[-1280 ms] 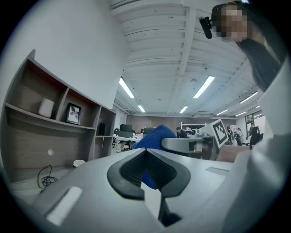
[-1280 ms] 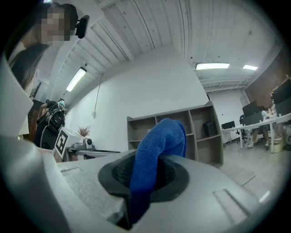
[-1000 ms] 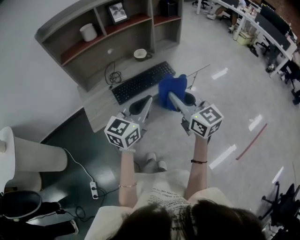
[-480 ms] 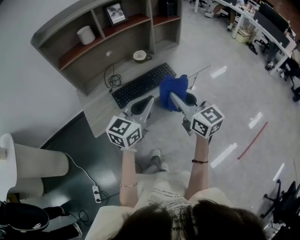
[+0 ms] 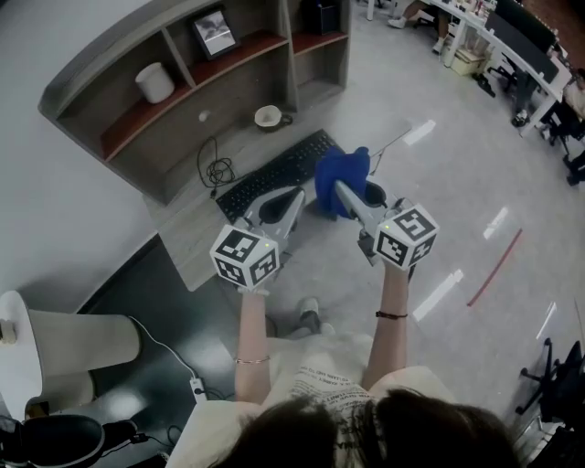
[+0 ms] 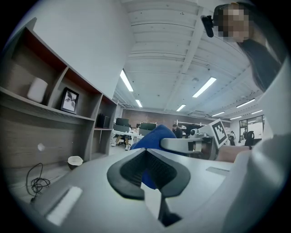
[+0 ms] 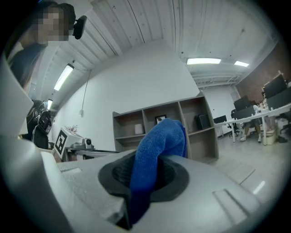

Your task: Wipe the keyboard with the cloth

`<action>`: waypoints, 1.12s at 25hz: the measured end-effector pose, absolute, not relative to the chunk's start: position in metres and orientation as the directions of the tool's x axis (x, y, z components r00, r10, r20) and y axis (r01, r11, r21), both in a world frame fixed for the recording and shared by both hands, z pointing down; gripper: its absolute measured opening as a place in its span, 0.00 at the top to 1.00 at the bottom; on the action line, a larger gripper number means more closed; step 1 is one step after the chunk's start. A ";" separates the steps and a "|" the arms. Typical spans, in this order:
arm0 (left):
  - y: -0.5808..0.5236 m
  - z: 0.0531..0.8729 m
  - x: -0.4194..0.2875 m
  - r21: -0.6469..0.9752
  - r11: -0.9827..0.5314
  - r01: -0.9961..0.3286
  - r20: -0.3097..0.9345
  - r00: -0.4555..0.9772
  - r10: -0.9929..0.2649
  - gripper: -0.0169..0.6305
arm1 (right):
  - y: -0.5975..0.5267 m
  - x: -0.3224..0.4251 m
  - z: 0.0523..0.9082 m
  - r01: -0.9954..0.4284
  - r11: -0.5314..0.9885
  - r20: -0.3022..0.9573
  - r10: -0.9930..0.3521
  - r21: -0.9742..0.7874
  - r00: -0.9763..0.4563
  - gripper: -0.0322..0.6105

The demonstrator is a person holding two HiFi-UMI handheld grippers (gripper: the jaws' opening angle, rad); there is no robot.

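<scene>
only the right gripper view shows the pinch up close: the right gripper (image 7: 144, 179) is clamped tight on the blue cloth (image 7: 159, 141), which sticks up from between its jaws. the left gripper view shows the left gripper (image 6: 152, 173) squeezed closed with nothing in it; the blue there is the cloth behind it. only the head view shows the black keyboard (image 5: 274, 174), lying along the front edge of the desk (image 5: 192, 239) toward its right end. there the cloth hangs over the keyboard's right end, near the desk's front right corner; i cannot tell if it touches the keys. a white bowl (image 5: 268, 115) sits by the back edge, and what is in it is too small to see. in the shelf (image 5: 91, 64) the left box holds a white pot (image 5: 154, 82), the middle one a picture frame (image 5: 212, 32), the right one something dark (image 5: 322, 14).
</scene>
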State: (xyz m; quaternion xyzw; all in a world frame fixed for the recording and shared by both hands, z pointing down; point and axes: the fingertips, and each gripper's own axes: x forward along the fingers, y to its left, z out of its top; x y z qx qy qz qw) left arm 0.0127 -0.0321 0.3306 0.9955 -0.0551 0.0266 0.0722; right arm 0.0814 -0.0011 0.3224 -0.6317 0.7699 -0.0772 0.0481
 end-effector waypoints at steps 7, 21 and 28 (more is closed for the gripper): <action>-0.060 0.342 0.025 0.164 -0.983 -0.078 0.063 0.996 -0.069 0.97 | -0.027 0.088 0.334 -0.970 0.159 0.048 -0.984 -0.182 -0.170 0.86; -0.078 0.345 0.044 0.174 -0.985 -0.007 0.051 0.999 0.002 0.97 | -0.037 0.103 0.339 -0.981 0.078 0.062 -0.994 -0.179 -0.090 0.86; -0.078 0.349 0.056 0.185 -0.983 -0.002 0.057 0.998 0.008 0.97 | -0.039 0.114 0.343 -0.980 0.072 0.073 -0.994 -0.187 -0.087 0.86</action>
